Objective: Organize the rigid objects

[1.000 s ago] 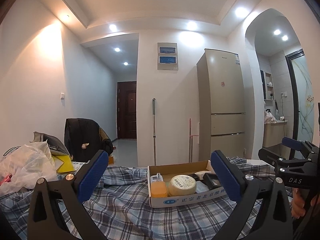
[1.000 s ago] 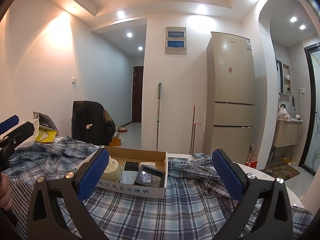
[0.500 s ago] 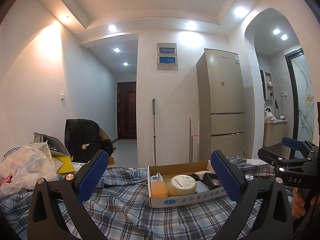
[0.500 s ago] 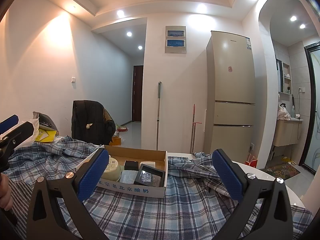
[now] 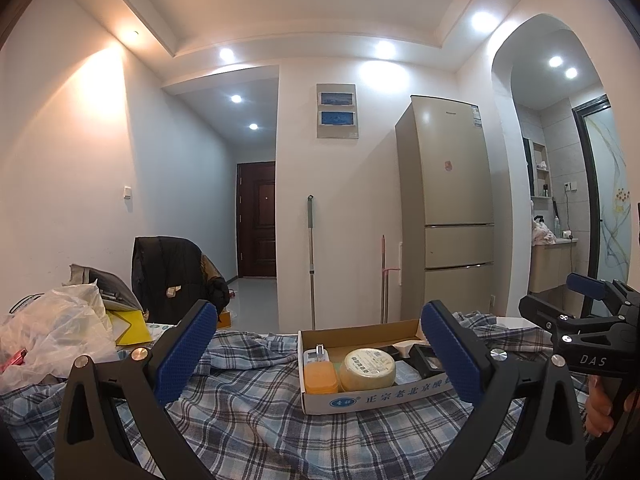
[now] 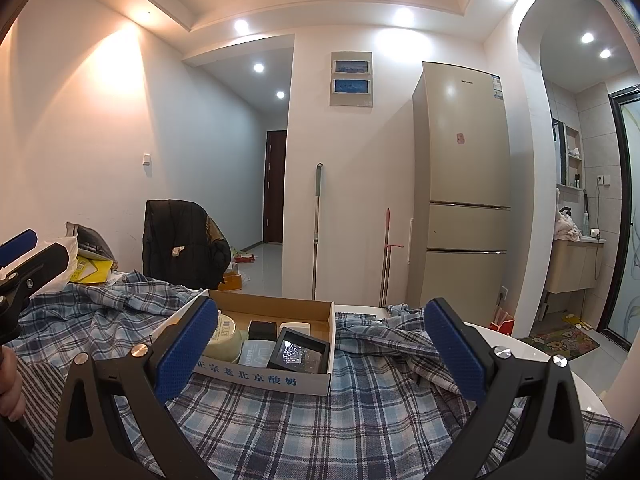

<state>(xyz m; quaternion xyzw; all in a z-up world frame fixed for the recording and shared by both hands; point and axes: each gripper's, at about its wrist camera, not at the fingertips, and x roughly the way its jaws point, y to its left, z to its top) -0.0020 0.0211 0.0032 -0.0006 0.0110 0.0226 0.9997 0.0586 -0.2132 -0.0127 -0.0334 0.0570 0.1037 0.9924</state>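
Observation:
A shallow cardboard box [image 5: 372, 398] [image 6: 264, 376] sits on a blue plaid cloth. It holds an orange case [image 5: 320, 378], a round yellow tin [image 5: 367, 368] [image 6: 225, 336], a white charger [image 5: 317, 356], a black box [image 6: 263, 330] and a black framed case [image 6: 298, 351]. My left gripper [image 5: 316, 360] is open and empty, held above the cloth in front of the box. My right gripper [image 6: 320, 356] is open and empty, near the box's right front; it also shows in the left wrist view [image 5: 588, 320].
A plastic bag [image 5: 52, 336] and yellow papers [image 5: 128, 330] lie at the left. A black-draped chair [image 5: 176, 276] stands behind. A fridge [image 5: 448, 208], mop [image 5: 310, 260] and doorway lie beyond. The white table edge [image 6: 520, 344] shows at right.

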